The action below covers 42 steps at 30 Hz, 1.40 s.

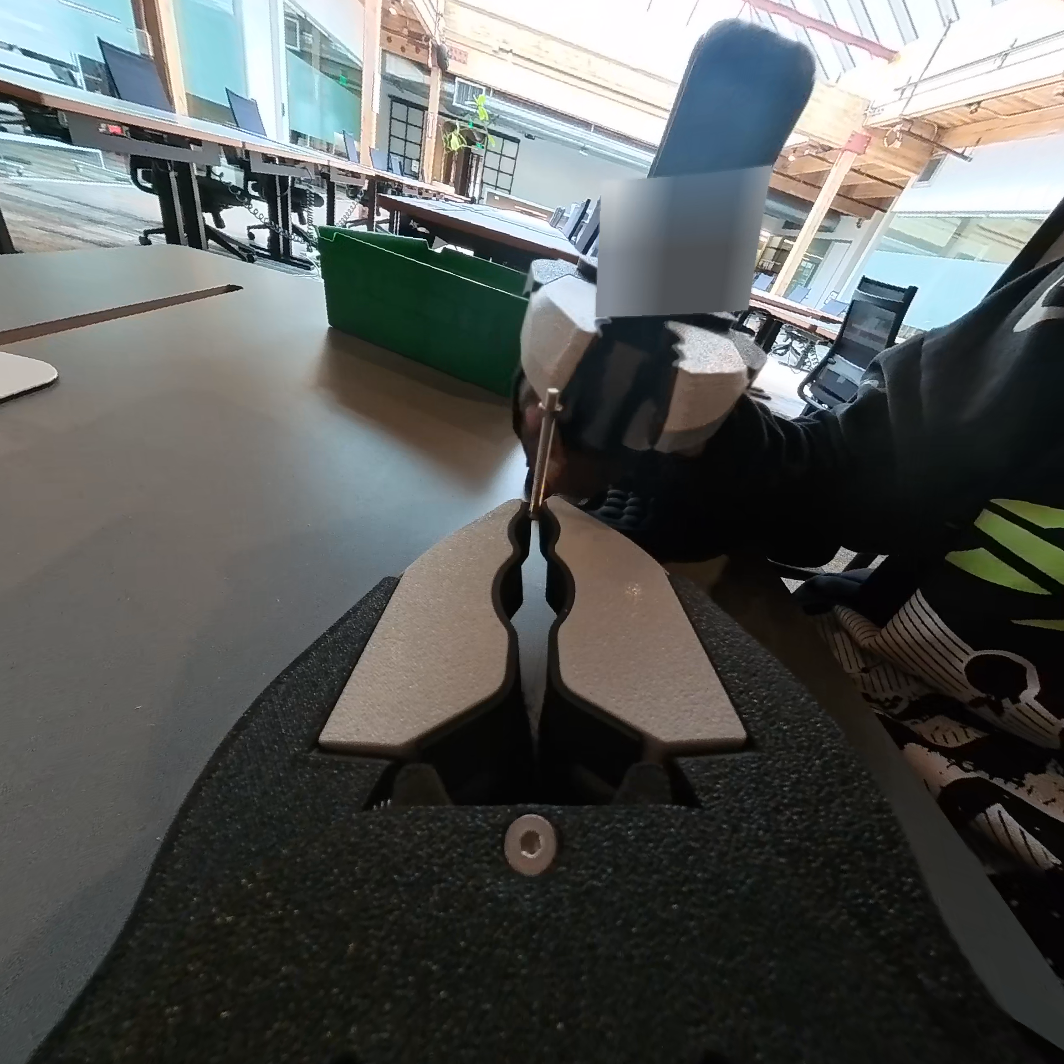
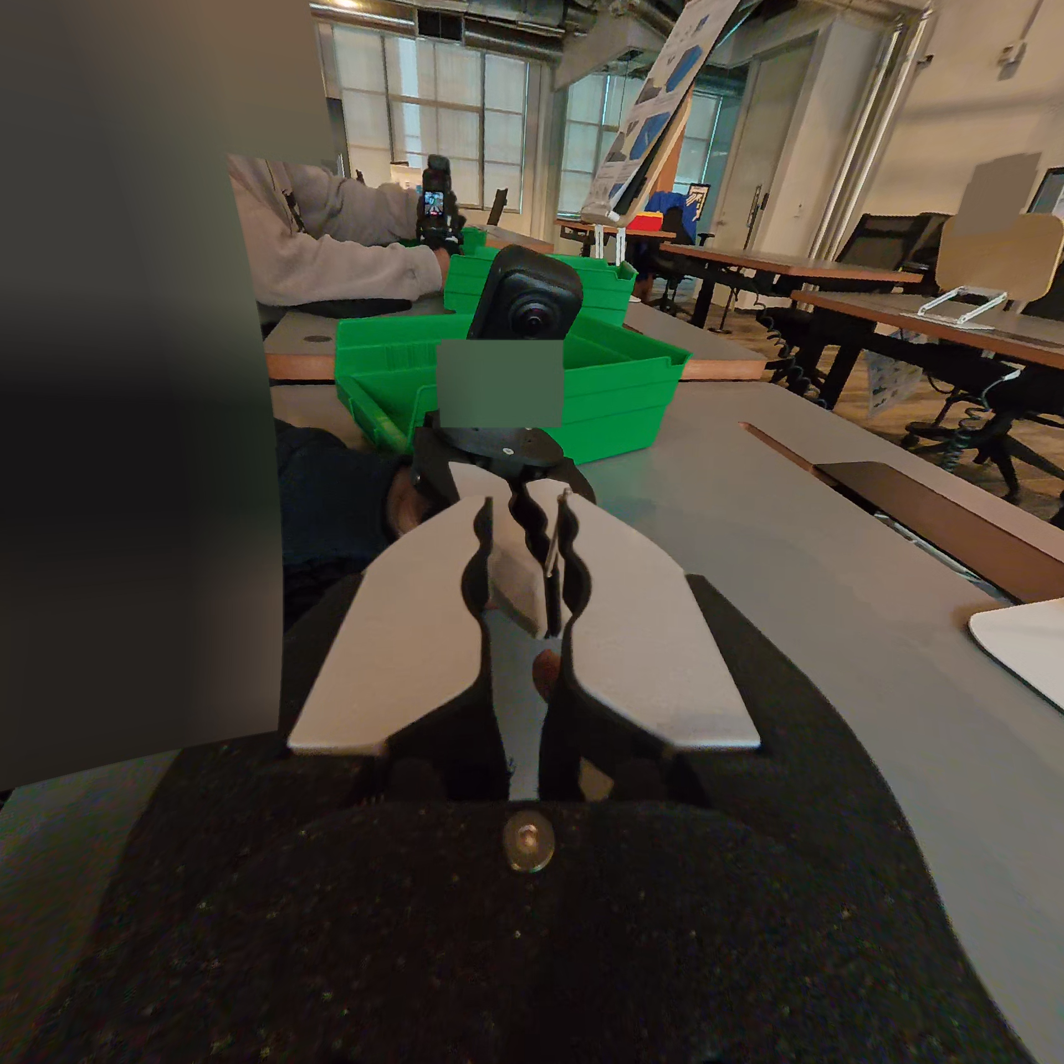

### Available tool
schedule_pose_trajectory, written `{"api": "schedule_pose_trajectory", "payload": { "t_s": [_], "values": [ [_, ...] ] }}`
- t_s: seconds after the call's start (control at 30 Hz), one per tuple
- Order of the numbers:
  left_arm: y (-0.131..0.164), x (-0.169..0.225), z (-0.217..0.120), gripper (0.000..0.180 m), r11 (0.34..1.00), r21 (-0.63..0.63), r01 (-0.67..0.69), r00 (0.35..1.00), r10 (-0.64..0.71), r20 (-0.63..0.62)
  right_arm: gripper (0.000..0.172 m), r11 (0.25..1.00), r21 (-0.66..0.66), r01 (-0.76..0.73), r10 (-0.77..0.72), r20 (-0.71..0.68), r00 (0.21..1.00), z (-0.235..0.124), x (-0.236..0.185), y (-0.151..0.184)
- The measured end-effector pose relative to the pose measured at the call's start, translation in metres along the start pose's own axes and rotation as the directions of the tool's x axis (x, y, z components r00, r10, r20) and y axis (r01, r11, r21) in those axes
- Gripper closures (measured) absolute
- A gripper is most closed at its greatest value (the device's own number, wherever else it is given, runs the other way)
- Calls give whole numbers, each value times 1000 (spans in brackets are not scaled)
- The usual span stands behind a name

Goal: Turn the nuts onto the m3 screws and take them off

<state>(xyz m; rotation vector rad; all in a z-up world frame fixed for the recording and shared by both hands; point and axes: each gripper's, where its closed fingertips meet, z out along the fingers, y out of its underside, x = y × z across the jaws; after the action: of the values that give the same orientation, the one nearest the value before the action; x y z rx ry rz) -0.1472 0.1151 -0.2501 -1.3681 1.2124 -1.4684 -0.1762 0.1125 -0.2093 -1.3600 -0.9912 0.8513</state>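
Note:
My left gripper (image 1: 535,514) is shut on the lower end of a long thin silver screw (image 1: 544,455) and holds it upright above the dark table (image 1: 230,460). A small nut (image 1: 550,407) sits near the screw's upper end. My right gripper (image 1: 627,391) is just beyond it, with one finger beside the nut. In the right wrist view my right gripper (image 2: 528,498) is open. The left gripper's fingers (image 2: 515,576) and the screw (image 2: 557,535) stand between its jaws. The screw runs along the inner edge of the right finger, and no pinch on it shows.
A green bin (image 1: 414,311) stands on the table behind the grippers and also shows in the right wrist view (image 2: 622,397). A white pad (image 2: 1025,639) lies at the table's edge. A person's dark sleeve (image 1: 863,449) reaches in. Another person's grey sleeve (image 2: 334,259) is farther off. Tip to tip, the grippers are about 5 cm apart.

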Motion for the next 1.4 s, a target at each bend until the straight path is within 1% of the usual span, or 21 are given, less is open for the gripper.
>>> {"api": "schedule_pose_trajectory", "payload": {
  "t_s": [0.1,0.17,0.23,0.3,0.43,0.47,0.57,0.67,0.73,0.83,1.03,1.1,1.17,1.23,1.33,1.4],
  "values": [
    [0,0,0,179,1000,-2,-1,1000,1,-1,151,1000,-5,-3,3,-3,1000,1,1,2],
    [0,0,0,179,1000,-2,-2,1000,2,-1,141,1000,-8,1,-1,-5,1000,4,1,2],
    [0,0,0,179,1000,-2,-2,1000,2,-1,136,1000,-19,5,-5,-3,1000,6,0,4],
    [0,0,0,179,1000,-2,-1,1000,1,-1,138,1000,-15,3,-3,4,1000,6,-1,3],
    [0,0,0,179,1000,0,0,1000,0,1,150,1000,-8,2,-2,6,1000,1,-1,1],
    [0,0,0,179,1000,0,0,1000,0,1,151,1000,-7,-1,1,4,1000,0,-1,1],
    [0,0,0,179,1000,-3,-2,1000,2,0,149,1000,-2,0,0,-12,1000,-1,3,1],
    [0,0,0,179,1000,-4,-2,1000,2,-1,137,1000,-2,-5,5,-12,1000,3,3,2],
    [0,0,0,179,1000,-5,-2,1000,2,-1,134,1000,-5,1,-1,-4,1000,6,2,2],
    [0,0,0,179,1000,-4,-1,1000,1,-1,135,1000,-9,0,0,9,1000,7,-1,2],
    [0,0,0,179,1000,-1,0,1000,0,1,151,1000,-2,-10,10,1,1000,-2,1,1],
    [0,0,0,179,1000,-4,0,1000,0,-1,150,1000,8,-10,10,-6,1000,-1,3,0],
    [1,0,0,179,1000,-5,-1,1000,1,-2,140,1000,11,-14,14,-3,1000,3,3,0],
    [1,0,0,179,1000,-6,-2,1000,2,-3,134,1000,-6,-6,6,9,1000,7,0,3],
    [1,0,0,179,1000,-6,0,1000,0,-2,133,1000,-10,0,1,21,1000,9,-3,3],
    [0,0,0,179,1000,-3,2,1000,-2,0,139,1000,-7,-4,4,21,1000,6,-2,2]
  ]
}}
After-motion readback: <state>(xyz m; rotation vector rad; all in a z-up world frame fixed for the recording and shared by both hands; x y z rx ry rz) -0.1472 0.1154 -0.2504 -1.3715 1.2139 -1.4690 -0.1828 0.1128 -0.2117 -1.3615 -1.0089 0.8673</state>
